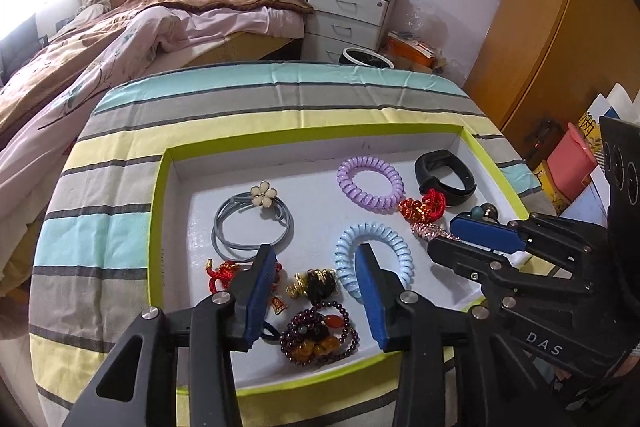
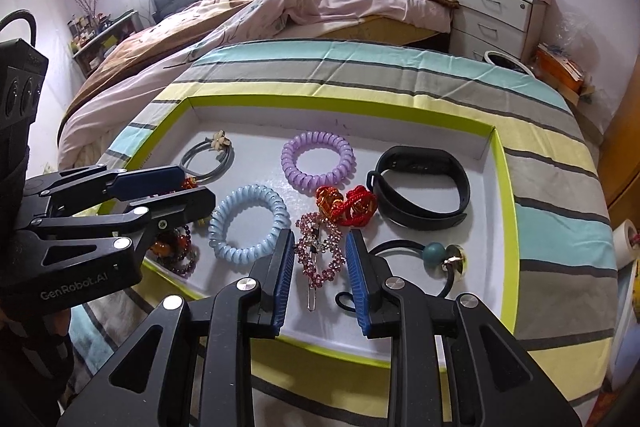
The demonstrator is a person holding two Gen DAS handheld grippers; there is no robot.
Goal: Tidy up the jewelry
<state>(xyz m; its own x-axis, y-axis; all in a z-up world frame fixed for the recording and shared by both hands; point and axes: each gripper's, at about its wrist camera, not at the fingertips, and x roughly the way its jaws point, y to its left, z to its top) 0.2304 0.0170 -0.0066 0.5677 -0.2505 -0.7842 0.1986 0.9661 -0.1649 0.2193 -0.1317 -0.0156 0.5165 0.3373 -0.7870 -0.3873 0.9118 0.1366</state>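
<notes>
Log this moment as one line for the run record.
left claw: open over gold-and-black charm | right claw: open, astride pink rhinestone hair clip | white green-rimmed tray: holds all

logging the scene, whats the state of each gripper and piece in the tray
left gripper: open, over the gold charm
right gripper: open, pink clip between the jaws
blue coil: flat, loose
purple coil: flat, loose
black band: on edge
tray: lidless

1. "DAS" in pale letters on the black body of the right gripper (image 1: pixel 472 239), seen from the left wrist;
2. "GenRobot.AI" on the black body of the left gripper (image 2: pixel 192 187), seen from the right wrist.
</notes>
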